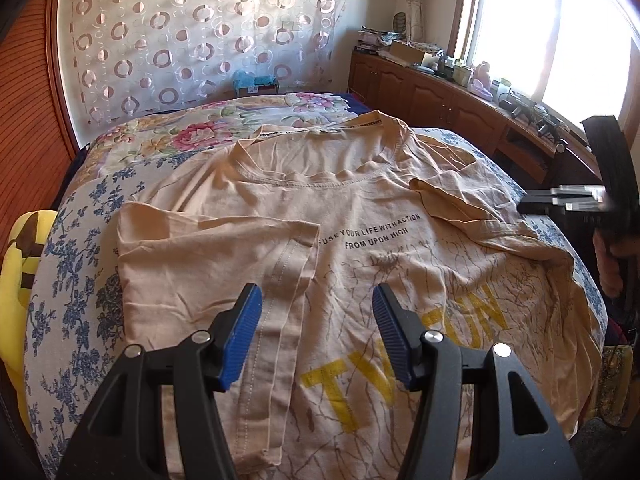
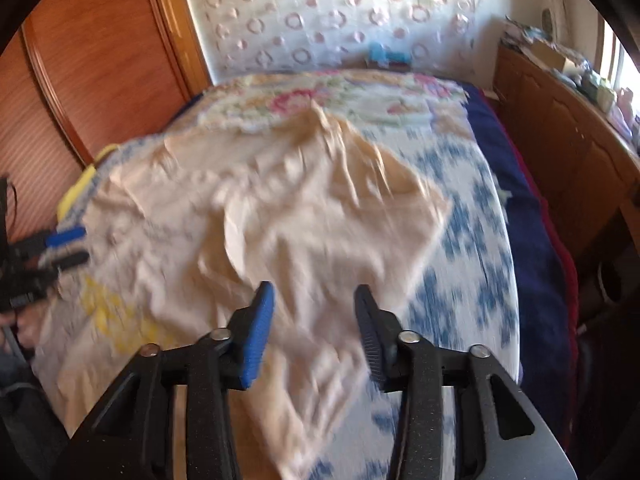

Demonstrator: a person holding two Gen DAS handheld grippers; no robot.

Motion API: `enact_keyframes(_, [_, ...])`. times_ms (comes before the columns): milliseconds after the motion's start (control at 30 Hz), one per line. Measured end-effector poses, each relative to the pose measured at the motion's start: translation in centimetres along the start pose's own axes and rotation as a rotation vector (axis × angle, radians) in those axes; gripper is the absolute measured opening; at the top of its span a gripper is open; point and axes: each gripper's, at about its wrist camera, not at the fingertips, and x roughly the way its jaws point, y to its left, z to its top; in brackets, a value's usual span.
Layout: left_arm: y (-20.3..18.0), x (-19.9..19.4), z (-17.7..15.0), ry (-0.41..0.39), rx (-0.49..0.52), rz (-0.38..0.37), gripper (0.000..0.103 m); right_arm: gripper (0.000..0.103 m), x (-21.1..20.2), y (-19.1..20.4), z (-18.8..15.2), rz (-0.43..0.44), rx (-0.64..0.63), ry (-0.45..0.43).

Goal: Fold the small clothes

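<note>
The peach T-shirt (image 1: 360,240) lies spread face-up on my bed, over a bedspread (image 1: 72,280) printed with blue flowers. One sleeve (image 1: 208,256) is folded inward across the chest, its stitched hem running down beside the print. Small black lettering across the chest reads "USE YOUR LIFE WITH ACTION / FROM UPON HIGH"; a letter before "USE" is hidden under the folded sleeve. Below it, large yellow letters read "TW" and then "ON", the middle covered by my gripper finger. A strip of small black text runs along the neck tape, too small to read. My left gripper (image 1: 318,312) hovers above the shirt, jaws parted, nothing between the blue pads (image 1: 244,332). My right gripper (image 2: 314,320) is likewise released, jaws apart over the opposite sleeve (image 2: 360,208), no cloth pinched; that view is motion-blurred. A yellow plush toy (image 1: 20,272) sits at the bed's edge.
</note>
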Motion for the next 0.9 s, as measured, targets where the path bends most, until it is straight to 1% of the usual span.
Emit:
enact_keyframes(67, [-0.1,-0.1,-0.1,-0.003,0.003,-0.003,0.058,0.035,0.0,-0.2,-1.3,-0.006,0.012,0.02])
enact_keyframes(133, [-0.3,-0.2,-0.3,-0.004,0.002,-0.004,0.058,0.026,0.0,-0.4,-2.2,0.002,0.026,0.026])
enact_keyframes(200, [-0.4,-0.3,-0.4,-0.005,0.001,-0.007,0.058,0.021,0.0,-0.4,-2.9,0.027,0.039,0.022])
enact_keyframes(233, [-0.5,-0.4,-0.5,-0.005,0.002,-0.005,0.058,0.017,0.0,-0.4,-3.0,0.04,0.041,0.018])
enact_keyframes(267, [-0.5,-0.6,-0.6,-0.008,0.003,-0.002,0.058,0.015,0.1,-0.3,-3.1,0.045,0.041,0.012])
enact_keyframes(333, [-0.5,-0.8,-0.7,-0.013,0.003,0.0,0.058,0.008,0.2,-0.1,-3.2,0.046,0.046,0.004])
enact_keyframes(433, [-0.4,-1.3,-1.0,-0.021,-0.002,0.008,0.058,0.004,-0.2,0.4,-3.0,0.047,0.038,-0.021])
enact_keyframes(633, [-0.1,-2.1,-1.6,-0.03,-0.016,0.016,0.058,0.002,-1.5,2.2,-2.9,0.081,-0.003,-0.054])
enact_keyframes(767, [-0.1,-2.3,-1.7,-0.036,-0.017,0.016,0.058,0.002,-2.0,4.5,-3.2,0.116,-0.051,-0.052])
enact_keyframes(900, [-0.3,-2.5,-1.8,-0.04,-0.013,0.016,0.058,0.002,-2.0,6.5,-3.8,0.132,-0.092,-0.036])
